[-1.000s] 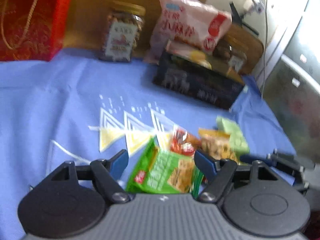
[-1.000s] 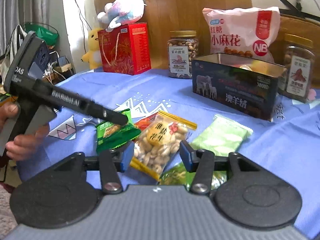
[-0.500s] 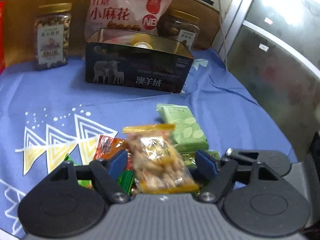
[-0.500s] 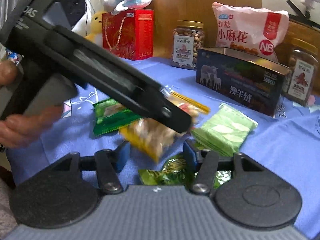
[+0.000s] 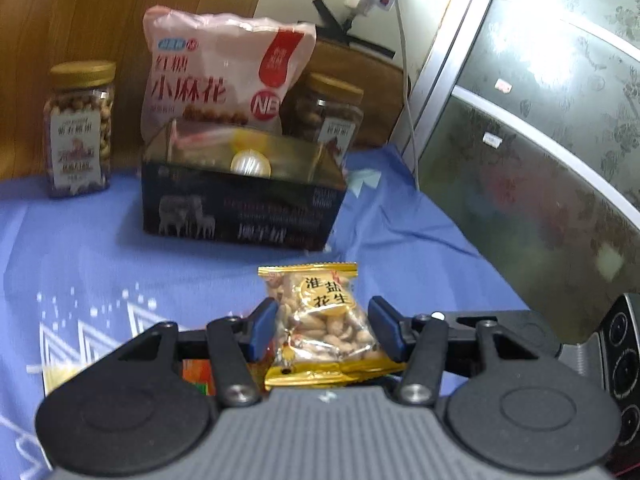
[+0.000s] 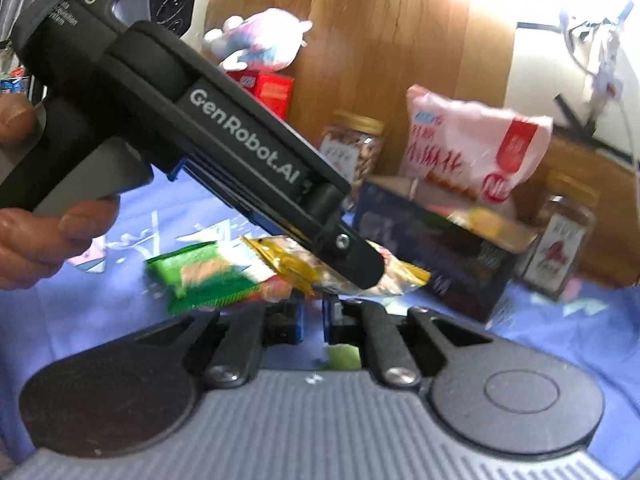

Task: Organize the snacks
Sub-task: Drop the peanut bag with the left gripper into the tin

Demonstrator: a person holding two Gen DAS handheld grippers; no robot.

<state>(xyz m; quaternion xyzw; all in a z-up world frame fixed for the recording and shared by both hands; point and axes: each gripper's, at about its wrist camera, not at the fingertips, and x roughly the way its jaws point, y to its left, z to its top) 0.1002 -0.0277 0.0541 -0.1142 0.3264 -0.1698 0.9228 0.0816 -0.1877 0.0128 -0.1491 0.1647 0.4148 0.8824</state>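
Observation:
A yellow peanut packet [image 5: 320, 312] sits between the blue pads of my left gripper [image 5: 323, 330], whose jaws are closing on it. It hangs clear of the blue cloth [image 5: 80, 248]. From the right wrist view the left gripper [image 6: 368, 272] reaches in from the upper left, with the peanut packet [image 6: 288, 256] at its tip. My right gripper [image 6: 313, 318] is shut with nothing between its pads. An open dark tin box [image 5: 240, 208] stands beyond, with something round and yellow inside. A green packet [image 6: 200, 272] lies on the cloth.
Behind the tin stand a pink snack bag [image 5: 220, 76] and two nut jars [image 5: 80, 128] [image 5: 324, 116]. A red box [image 6: 268, 88] and a plush toy [image 6: 260, 40] sit far left. A glass-door cabinet [image 5: 540, 140] borders the table's right. A hand [image 6: 48, 232] holds the left gripper.
My left gripper swung from the green packet to the peanut packet, closed on it and lifted it toward the tin. My right gripper's jaws went from open to shut.

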